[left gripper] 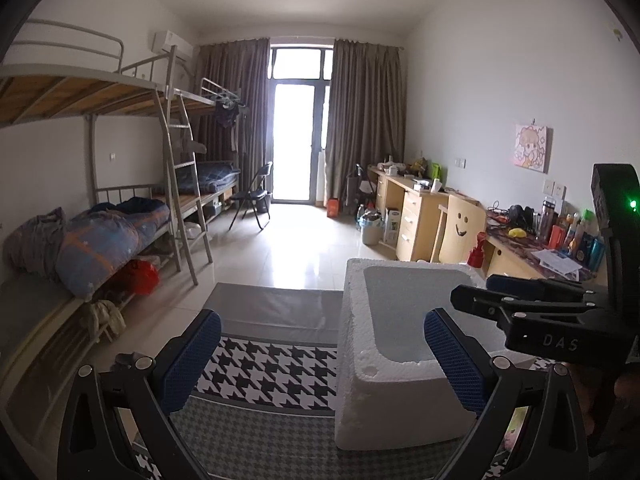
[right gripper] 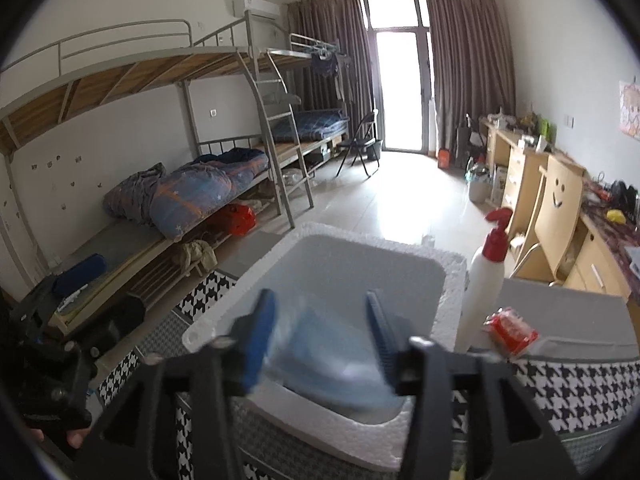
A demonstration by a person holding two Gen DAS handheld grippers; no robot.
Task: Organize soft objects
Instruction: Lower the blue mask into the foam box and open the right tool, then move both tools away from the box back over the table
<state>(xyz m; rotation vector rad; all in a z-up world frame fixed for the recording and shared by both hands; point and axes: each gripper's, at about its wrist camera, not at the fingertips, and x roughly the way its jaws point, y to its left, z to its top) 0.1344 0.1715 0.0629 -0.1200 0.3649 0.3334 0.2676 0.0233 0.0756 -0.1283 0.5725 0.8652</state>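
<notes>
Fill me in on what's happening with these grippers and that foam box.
A person holds a gripper in each hand over a houndstooth-patterned cloth. The right gripper has a blurred, pale blue soft packet between its fingers, above the open white foam box. The left gripper is open and holds nothing, its right finger beside the box's near wall. A white pump bottle with a red top stands beside the box.

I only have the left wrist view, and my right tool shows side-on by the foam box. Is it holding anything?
Observer: Yes. The right tool grips a light-blue soft pack, blurred, above the foam box opening.
Operator: Is anything inside the box?
Observer: The part of its floor that shows past the pack looks bare.
Operator: Any other item on that side?
Observer: A small red packet lies on the grey surface just right of the white pump bottle.
</notes>
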